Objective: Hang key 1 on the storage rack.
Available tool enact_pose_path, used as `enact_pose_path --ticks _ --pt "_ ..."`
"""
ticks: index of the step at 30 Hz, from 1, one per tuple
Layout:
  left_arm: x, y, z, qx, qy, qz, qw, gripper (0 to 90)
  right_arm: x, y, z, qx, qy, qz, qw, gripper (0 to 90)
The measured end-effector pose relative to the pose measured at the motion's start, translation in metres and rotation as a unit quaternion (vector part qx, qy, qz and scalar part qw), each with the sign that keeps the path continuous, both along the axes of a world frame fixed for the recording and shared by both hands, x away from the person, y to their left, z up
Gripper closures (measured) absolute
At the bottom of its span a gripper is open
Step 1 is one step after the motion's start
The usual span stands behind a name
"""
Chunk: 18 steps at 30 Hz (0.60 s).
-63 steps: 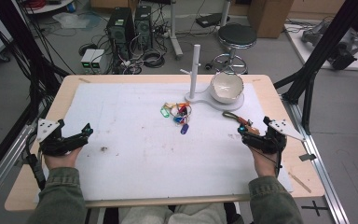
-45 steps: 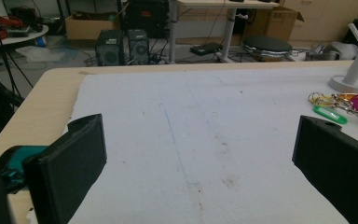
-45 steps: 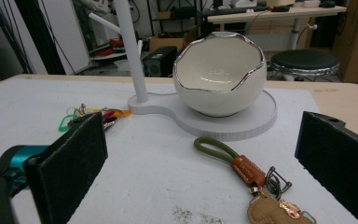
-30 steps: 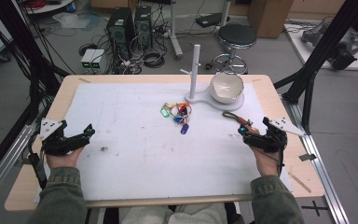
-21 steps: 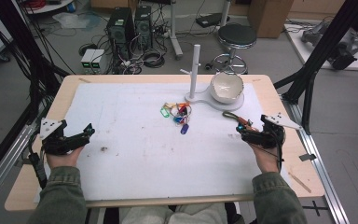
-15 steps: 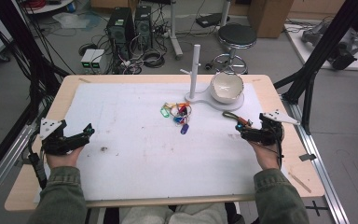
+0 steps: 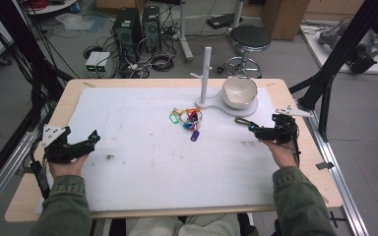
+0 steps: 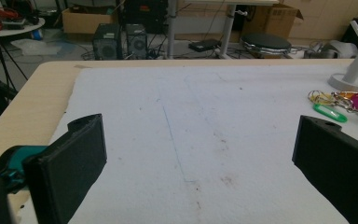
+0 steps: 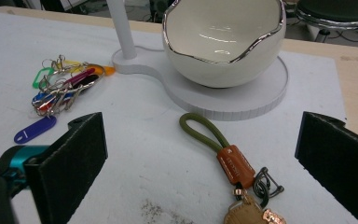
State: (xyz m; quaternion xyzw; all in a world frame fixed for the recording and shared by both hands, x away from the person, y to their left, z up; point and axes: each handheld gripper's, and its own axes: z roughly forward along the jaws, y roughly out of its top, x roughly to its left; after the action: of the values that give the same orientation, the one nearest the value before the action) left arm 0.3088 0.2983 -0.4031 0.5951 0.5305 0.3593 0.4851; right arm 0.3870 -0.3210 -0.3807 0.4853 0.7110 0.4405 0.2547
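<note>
The olive-loop keychain (image 9: 233,161) lies flat on the white mat (image 7: 142,147), just in front of the base of the white stand (image 9: 242,95). Its loop points toward the stand; the tan leather tab and metal clip lie at the near end, partly cut off at the bottom of the right gripper view.

The right hand-held gripper (image 9: 200,163) is held wide open, one jaw to either side of the keychain, neither jaw touching it. A grasp is judged to be in preparation.

Risks noted:
- The cord is thin and lies flat; jaws closed too high could pass over it, or pinch only the loop so that the heavier clip end swings.
- A forward push could slide the keychain against the stand base, where it could no longer be straddled.
- The cracked-egg bowl (image 9: 223,39) sits on that base just beyond the loop; an overshoot could knock it.
- The bunch of coloured key tags (image 9: 60,91) lies beside the stand's post (image 7: 206,73), well apart from the keychain; snagging is judged unlikely.

The left hand-held gripper (image 8: 196,163) is also held open over bare mat, far from the stand, and is idle.
</note>
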Motion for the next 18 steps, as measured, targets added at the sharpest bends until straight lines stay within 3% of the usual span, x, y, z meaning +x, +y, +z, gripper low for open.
enact_pose_path --ticks 10,18 --pt "0.001 0.0 -0.001 -0.001 0.003 0.0 1.0 3.2 0.015 -0.001 -0.003 -0.004 0.02 0.004 0.9998 1.2" --pt "0.002 0.001 -0.001 -0.009 -0.002 -0.002 1.0 3.2 0.034 -0.001 -0.003 -0.029 0.048 0.014 0.9983 1.2"
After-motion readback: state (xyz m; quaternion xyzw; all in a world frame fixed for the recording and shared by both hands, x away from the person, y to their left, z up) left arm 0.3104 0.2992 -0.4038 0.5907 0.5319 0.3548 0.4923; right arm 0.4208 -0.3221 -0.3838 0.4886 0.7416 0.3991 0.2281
